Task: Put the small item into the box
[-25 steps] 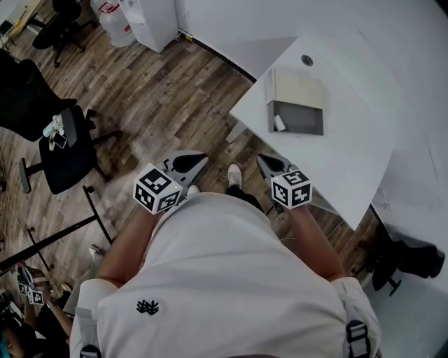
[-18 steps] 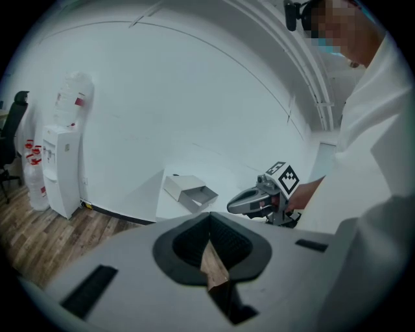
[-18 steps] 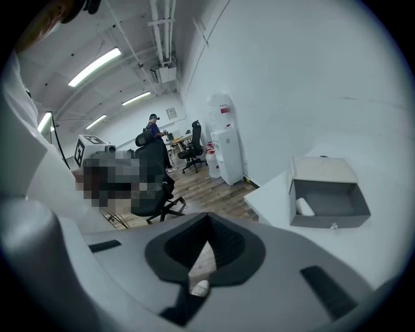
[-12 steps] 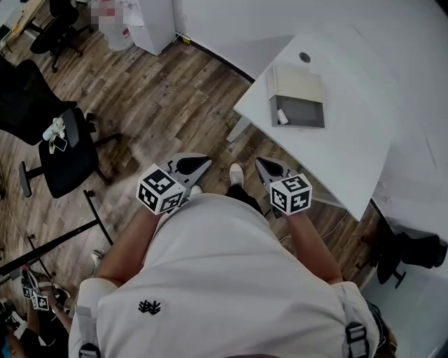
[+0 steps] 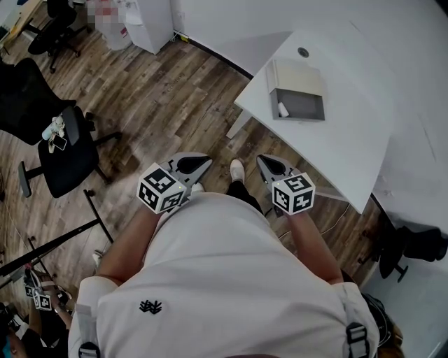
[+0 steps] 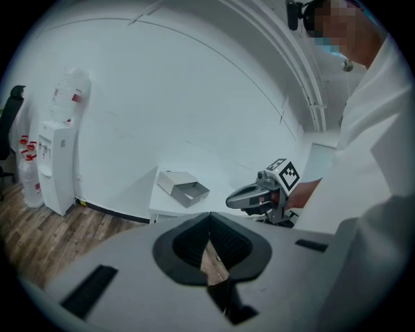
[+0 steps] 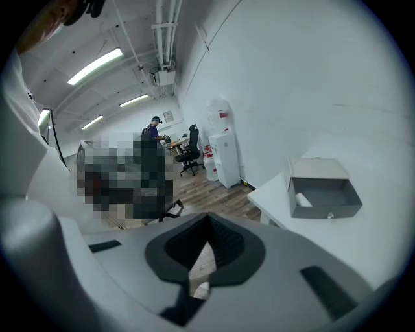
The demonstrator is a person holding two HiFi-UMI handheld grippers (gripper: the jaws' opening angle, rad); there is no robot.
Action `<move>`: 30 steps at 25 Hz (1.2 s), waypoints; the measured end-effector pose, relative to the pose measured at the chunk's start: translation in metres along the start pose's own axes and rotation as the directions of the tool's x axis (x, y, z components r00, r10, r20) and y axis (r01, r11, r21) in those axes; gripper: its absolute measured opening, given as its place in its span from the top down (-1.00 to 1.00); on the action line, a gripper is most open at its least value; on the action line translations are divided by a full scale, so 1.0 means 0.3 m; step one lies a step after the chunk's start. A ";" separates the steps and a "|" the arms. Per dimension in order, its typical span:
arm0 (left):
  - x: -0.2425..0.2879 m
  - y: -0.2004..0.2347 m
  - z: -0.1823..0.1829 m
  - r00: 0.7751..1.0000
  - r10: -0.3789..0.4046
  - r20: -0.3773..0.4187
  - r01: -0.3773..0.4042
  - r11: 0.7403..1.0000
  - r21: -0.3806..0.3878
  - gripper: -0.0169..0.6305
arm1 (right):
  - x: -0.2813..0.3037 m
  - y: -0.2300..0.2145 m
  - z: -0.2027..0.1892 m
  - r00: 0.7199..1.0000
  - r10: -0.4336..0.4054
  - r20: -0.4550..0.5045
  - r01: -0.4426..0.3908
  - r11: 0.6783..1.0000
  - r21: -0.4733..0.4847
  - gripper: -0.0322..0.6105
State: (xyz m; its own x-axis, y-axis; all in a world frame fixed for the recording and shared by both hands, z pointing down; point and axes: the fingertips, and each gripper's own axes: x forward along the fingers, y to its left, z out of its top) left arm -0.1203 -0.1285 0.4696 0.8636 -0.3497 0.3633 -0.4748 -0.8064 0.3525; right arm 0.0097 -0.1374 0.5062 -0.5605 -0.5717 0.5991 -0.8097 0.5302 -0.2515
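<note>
An open grey box [image 5: 297, 98] with its lid folded back stands on the white table [image 5: 343, 154], and a small white item [image 5: 283, 109] lies in its left corner. Both grippers hang in front of the person's body over the wooden floor, short of the table. My left gripper [image 5: 203, 162] is shut with nothing in it, its pads meeting [image 6: 209, 217]. My right gripper [image 5: 261, 161] is shut and empty too [image 7: 207, 220], near the table's front edge. The right gripper view shows the box [image 7: 322, 188] and the white item [image 7: 302, 199] ahead to the right.
A black office chair [image 5: 66, 150] with things on its seat stands to the left on the floor. A white water dispenser [image 5: 150, 21] is by the far wall. Another dark chair [image 5: 413, 248] sits right of the table. The person's shoe [image 5: 236, 170] shows between the grippers.
The person and both grippers have edged a little closer to the table. Both pairs of jaws look the same, and the box and item have stayed put.
</note>
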 end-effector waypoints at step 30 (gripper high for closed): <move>0.010 -0.015 -0.001 1.000 0.000 -0.004 0.000 1.000 0.000 0.92 | -0.017 0.026 0.014 1.000 0.022 0.009 -0.022 0.999 -0.044 0.88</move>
State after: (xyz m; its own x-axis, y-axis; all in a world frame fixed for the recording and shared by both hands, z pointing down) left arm -0.1157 -0.1258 0.4693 0.8630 -0.3477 0.3665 -0.4747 -0.8064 0.3527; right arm 0.0055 -0.1331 0.4980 -0.5798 -0.5655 0.5865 -0.7890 0.5693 -0.2310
